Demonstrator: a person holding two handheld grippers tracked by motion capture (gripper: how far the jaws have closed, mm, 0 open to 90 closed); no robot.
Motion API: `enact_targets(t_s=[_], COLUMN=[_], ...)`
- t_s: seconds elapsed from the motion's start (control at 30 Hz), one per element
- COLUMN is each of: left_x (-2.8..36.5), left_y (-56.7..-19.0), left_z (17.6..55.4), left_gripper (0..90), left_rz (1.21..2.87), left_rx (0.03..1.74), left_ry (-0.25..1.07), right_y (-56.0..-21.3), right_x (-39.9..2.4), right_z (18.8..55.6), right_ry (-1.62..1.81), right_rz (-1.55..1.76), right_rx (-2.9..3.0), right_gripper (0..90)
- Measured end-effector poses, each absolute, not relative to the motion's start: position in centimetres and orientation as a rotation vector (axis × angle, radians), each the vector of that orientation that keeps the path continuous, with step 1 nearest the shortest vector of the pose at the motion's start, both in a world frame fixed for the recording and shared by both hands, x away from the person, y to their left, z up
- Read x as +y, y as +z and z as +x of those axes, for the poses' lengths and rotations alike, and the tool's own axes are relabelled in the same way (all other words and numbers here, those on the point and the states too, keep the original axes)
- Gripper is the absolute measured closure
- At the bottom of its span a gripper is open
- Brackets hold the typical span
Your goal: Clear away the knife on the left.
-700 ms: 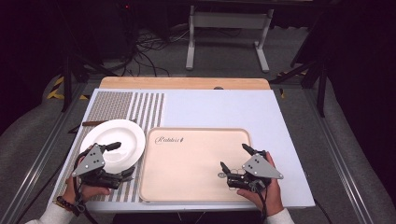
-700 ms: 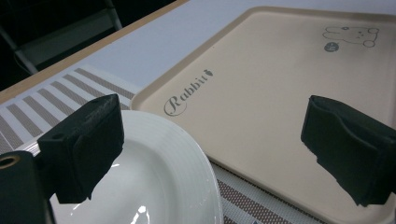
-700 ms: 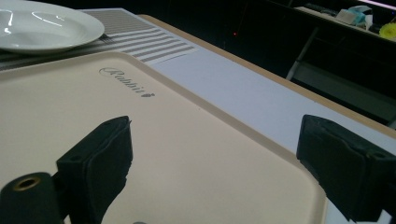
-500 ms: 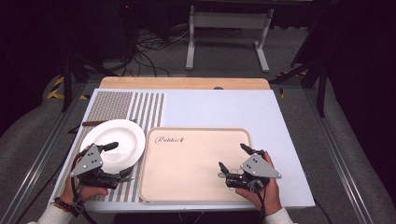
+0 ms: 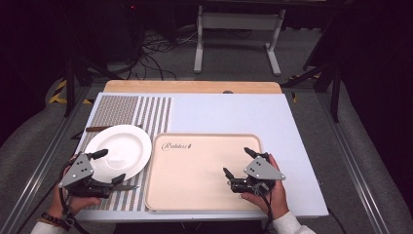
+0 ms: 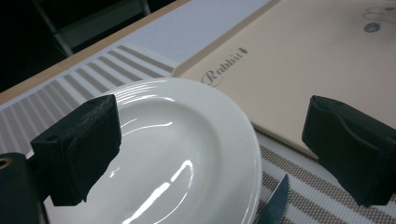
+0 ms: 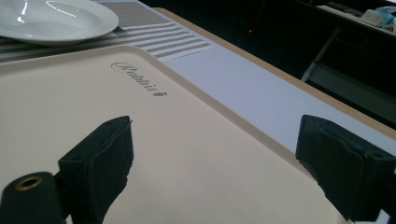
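Hovering L tool [image 5: 108, 166] wide over plate [image 5: 127, 144] rim, 9 o'clock on desk [image 5: 229, 112]; R tool [image 5: 239, 162] wide, moved slightly back over tray [image 5: 204, 200]. Nothing gripped yet.

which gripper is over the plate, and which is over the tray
The left gripper hangs over the white plate on the striped mat; the right gripper is over the beige tray. Both have open jaws, holding nothing.

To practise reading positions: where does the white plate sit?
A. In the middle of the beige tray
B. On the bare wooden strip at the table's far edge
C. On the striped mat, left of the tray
C: the plate rests on the striped mat, beside the tray.
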State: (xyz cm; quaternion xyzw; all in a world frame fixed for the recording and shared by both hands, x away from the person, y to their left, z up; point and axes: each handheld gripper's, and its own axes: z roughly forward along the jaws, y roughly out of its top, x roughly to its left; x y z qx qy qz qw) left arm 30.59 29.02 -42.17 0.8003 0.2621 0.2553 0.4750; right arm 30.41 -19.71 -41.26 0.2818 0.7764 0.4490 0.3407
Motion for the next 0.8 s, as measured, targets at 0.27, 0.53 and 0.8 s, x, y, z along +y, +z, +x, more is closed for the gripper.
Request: enact_targets(t_s=[0.27,0.53,0.8], left_x=[32.4,36.9,37.6], left_y=[-42.2,-43.5,-45.6], left_z=[30.1,29.9,30.4], left_gripper=[6.7,11.5,11.5], left_rz=[2.039,2.113,2.225], left_rx=[0.711,0.814,0.842], left_ry=[0.632,0.61,0.469], right_y=[-41.1,-41.2,-41.2], right_x=[-19.6,-19.5,-19.4], right_z=[31.0,31.4,31.4], right_ry=[1.187,1.164,1.141], right_rz=[0.727,0.73,0.731], right_rx=[2.027,2.027,2.028], right_gripper=[13.4,14.1,14.6])
